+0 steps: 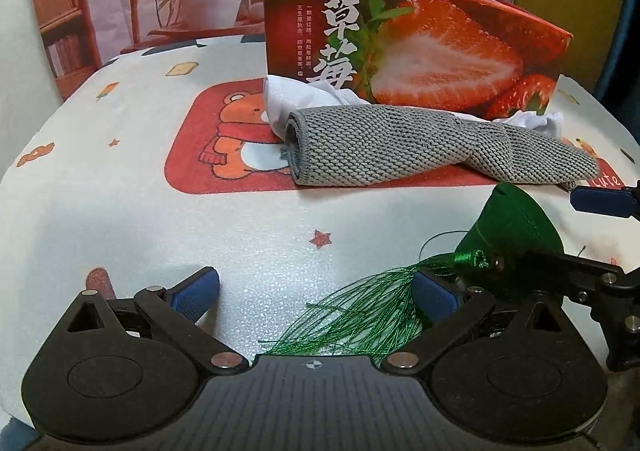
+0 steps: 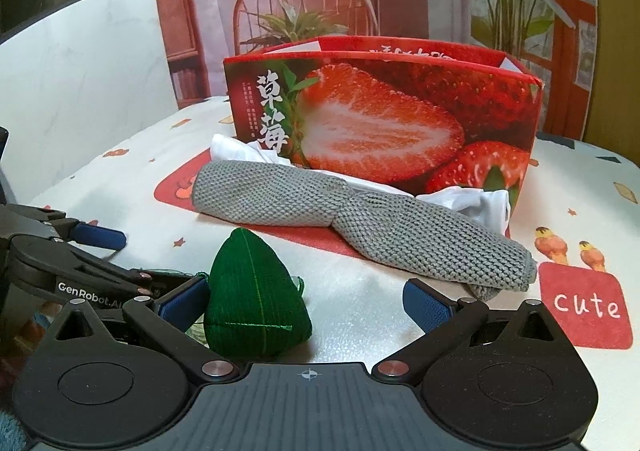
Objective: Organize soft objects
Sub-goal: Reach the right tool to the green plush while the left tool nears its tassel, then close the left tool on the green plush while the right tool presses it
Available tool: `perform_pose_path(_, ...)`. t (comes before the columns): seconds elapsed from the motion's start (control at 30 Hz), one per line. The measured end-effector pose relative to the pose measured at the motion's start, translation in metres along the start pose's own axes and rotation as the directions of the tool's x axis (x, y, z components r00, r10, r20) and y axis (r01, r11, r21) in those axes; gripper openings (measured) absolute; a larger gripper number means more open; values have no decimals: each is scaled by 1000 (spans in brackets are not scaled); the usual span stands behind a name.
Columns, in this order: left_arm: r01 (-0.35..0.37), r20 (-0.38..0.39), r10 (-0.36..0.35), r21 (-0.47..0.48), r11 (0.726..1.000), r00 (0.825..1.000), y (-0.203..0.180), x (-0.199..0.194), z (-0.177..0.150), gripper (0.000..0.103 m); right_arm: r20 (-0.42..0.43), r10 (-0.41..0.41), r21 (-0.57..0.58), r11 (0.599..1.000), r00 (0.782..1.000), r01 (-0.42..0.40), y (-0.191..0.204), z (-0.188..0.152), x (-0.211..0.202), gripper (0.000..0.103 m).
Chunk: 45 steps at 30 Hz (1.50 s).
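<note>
A green zongzi-shaped soft toy (image 2: 256, 303) lies on the table between the open fingers of my right gripper (image 2: 308, 303), close to its left fingertip (image 2: 184, 303). In the left wrist view the toy (image 1: 516, 227) sits at the right, and its green tassel (image 1: 360, 315) fans out between the open fingers of my left gripper (image 1: 316, 291). A folded grey knit cloth (image 1: 420, 147) (image 2: 352, 215) lies on white cloth (image 1: 296, 95) (image 2: 476, 199) in front of a red strawberry box (image 1: 416, 47) (image 2: 384, 111).
The table wears a white cartoon tablecloth (image 1: 120, 179) (image 2: 584, 303) with a red bear panel. A printed backdrop of plants and a chair hangs behind the box. My left gripper shows at the left of the right wrist view (image 2: 80, 263).
</note>
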<state>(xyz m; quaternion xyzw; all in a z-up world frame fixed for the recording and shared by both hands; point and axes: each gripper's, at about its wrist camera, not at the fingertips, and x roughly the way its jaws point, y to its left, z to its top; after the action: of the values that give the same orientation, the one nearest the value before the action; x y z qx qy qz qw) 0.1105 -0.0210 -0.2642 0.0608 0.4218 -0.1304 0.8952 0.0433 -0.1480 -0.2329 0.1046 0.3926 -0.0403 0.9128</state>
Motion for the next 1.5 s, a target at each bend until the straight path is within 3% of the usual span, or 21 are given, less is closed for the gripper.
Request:
perform_pose_path(0.27,38,5,-38,-30,999,999,8,-2,1,103,-20,-9,-36,999,1000,8,4,0,-1,103)
perform_pose_path(0.43,91,58,-85,-121,988,995,22,-15,4,88,-25,-33,-48,998,999,32,3,1,-2,103)
perform_pose_path(0.57,125,124,-112,-95,988,986,18,-28,6,83,-17,-70,-54,996,997,69,0,0,-3,103)
perform_pose_path(0.73,172,144,-164,-43,984,976,5,-31,10,76,-29,-87,-30,996,996,86,-9,-2,2,103)
perform_pose_path(0.93,196,137,-187,-59,979,973,5,-27,8,75,-112,-126,-7,992,986,126,-18,-9,18,103)
perform_pose_path(1.5,272,135,-265,-42,961,955,0,-26,8,75,-93,-133,-24,991,987,132,-18,-12,18,103)
